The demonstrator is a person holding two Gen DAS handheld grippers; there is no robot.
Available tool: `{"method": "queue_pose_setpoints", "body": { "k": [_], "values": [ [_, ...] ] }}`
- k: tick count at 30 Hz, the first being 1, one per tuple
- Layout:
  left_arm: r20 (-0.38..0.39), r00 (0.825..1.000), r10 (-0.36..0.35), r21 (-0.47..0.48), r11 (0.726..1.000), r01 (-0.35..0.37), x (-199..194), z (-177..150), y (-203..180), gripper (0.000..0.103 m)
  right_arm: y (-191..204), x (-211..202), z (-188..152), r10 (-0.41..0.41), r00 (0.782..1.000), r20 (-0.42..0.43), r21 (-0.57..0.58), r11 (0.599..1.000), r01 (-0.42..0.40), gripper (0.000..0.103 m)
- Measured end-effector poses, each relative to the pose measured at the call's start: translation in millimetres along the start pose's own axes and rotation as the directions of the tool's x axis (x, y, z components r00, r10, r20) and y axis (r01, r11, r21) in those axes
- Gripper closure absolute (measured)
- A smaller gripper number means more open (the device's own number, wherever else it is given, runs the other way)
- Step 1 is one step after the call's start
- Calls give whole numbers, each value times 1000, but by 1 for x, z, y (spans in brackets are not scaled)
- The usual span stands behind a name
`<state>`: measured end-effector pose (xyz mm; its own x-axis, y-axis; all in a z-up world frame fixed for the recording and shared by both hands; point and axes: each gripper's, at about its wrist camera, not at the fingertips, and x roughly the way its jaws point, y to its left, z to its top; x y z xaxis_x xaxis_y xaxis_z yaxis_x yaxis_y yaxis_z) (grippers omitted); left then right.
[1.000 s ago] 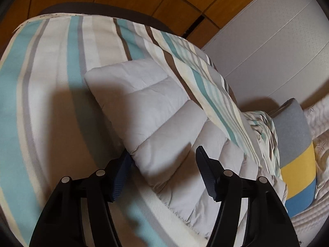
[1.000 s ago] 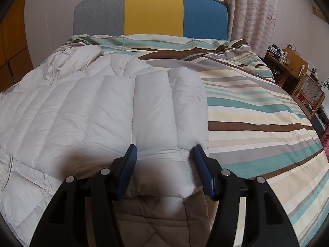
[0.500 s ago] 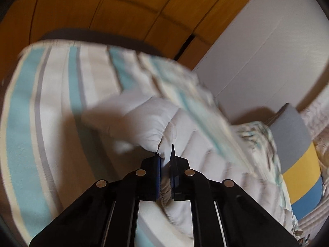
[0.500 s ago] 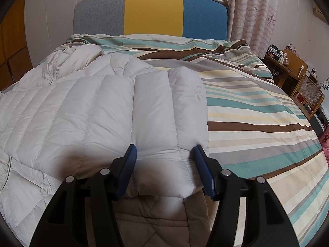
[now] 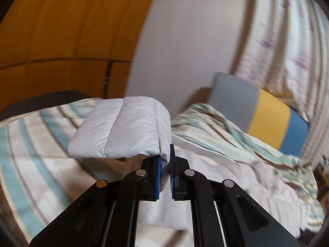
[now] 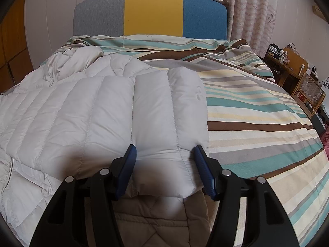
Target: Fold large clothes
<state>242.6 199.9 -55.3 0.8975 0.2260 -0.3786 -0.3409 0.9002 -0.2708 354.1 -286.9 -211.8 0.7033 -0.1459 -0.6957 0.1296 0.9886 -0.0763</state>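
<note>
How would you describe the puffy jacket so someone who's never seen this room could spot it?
Find the bed with the grey, yellow and blue headboard and the striped cover. On the cover's left half lies the pale quilted down jacket, the only plain, padded thing on those stripes.

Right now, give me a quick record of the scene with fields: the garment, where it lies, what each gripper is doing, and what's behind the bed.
garment: white puffer jacket, quilted
surface: striped bedspread on a bed
left gripper: shut on the jacket sleeve, sleeve end raised off the bedspread
right gripper: jaws apart, either side of a folded part of the jacket; pads at the fabric, grip unclear
headboard: grey, yellow and blue panels
behind: patterned curtain
view note: left wrist picture blurred
</note>
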Motion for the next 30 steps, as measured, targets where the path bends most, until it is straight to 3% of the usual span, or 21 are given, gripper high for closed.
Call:
{"method": "queue_pose_setpoints", "body": {
  "k": [6, 12, 17, 22, 26, 30],
  "values": [
    [-32, 994, -103, 136, 985, 107, -3, -24, -69, 96, -1, 0, 1, 8, 1000, 0, 9, 1000, -8, 44],
    [-100, 984, -148, 278, 945, 171, -2, -57, -131, 96, -2, 1, 2, 13, 1000, 0, 18, 1000, -13, 42],
    [-207, 965, -161, 442, 864, 239, 4, -96, -181, 96, -2, 2, 2, 18, 1000, 0, 25, 1000, -18, 41],
    [-258, 955, -146, 562, 781, 271, 5, -129, -217, 96, -4, 2, 2, 28, 1000, -1, 38, 999, -28, 40],
    [-288, 947, -141, 606, 739, 294, 7, -145, -233, 96, -5, 1, 2, 31, 1000, -1, 44, 999, -31, 39],
    [-328, 936, -129, 669, 668, 326, 10, -162, -254, 96, -5, 2, 2, 32, 999, -1, 45, 998, -32, 39]
  ]
}}
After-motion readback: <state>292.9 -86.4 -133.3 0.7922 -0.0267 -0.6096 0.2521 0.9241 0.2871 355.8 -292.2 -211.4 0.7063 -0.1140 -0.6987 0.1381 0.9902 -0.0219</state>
